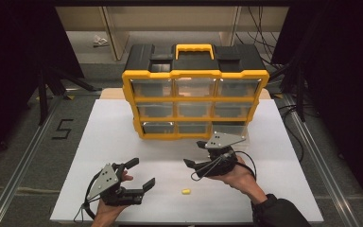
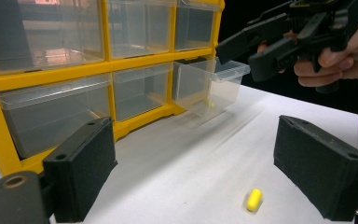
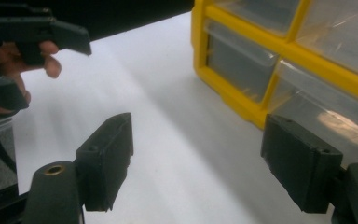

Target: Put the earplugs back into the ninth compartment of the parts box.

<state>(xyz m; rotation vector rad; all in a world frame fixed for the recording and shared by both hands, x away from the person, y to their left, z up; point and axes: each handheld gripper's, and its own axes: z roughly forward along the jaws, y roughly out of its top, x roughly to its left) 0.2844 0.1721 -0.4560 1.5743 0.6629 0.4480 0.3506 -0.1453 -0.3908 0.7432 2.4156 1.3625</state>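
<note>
A white table (image 1: 123,142) is standing in a dark-curtained room, carrying a yellow-and-black organizer (image 1: 194,90) with clear drawers at its far edge, toward the middle. The bottom-right drawer (image 2: 212,84) is sitting pulled out of its slot, and something small and yellow seems to be lying inside it, though it is too blurred to name. A small yellow capsule (image 1: 185,191) is lying loose on the table near the front edge, about midway between the two hands; in the left gripper view the capsule (image 2: 254,199) is showing low between the jaws, nearer the right one. The left gripper (image 1: 134,177) is hanging above the front-left part of the table with its jaws spread wide and holding nothing. The right gripper (image 1: 194,153) is hovering just in front of the open drawer, its jaws likewise parted and empty. The step in hand looks like sorting: the drawer is already open, and the capsule is waiting to be picked up and dropped in. The next move is calling for one gripper, probably the left, to be lowered over the capsule with its jaws straddling it, closing gently since the piece is small and round and could roll or squirt out.
</note>
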